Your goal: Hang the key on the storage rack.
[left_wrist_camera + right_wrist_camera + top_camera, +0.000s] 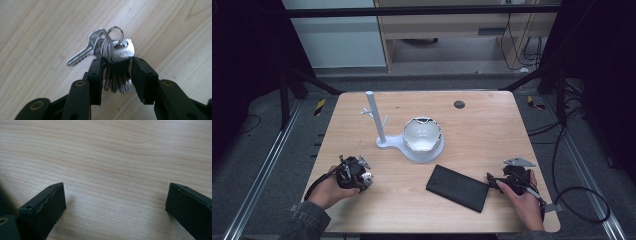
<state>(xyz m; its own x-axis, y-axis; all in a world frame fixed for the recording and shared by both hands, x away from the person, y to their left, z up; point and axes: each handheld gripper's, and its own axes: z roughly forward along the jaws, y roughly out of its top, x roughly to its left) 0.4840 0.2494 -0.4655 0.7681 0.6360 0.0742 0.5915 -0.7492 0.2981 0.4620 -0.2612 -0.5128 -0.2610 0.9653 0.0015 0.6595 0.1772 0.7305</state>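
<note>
1. The left gripper (116, 62) has its jaws around a bunch of keys (113, 50), pinching the fanned stack just under the heads. The gap is narrow, only as wide as the stack itself, so I'd call it clamped on the keys rather than hovering. One key sticks out sideways toward the left of the left gripper view and the ring (115, 31) pokes up above the heads.

2. Where the keys are: down at the wooden table (492, 130), near the front left corner from the high view, right at the left gripper (354, 172). I can't tell if they're lifted off the wood or lying on it.

3. Why grab them there? My guess is that the blades bundled together give the jaws something solid to squeeze, and the ring stays free on top.

4. That matters because there's a white stand (374, 117) with little pegs in the middle of the table, joined to a white bowl (422, 134). It looks like a key holder, so a free ring would be handy for hooking.

5. The right gripper (115, 202) is spread wide with nothing between the jaws, just bare wood. From above it's parked at the front right, just beside a black wallet-like case (458, 187), probably kept out of the way.
</note>
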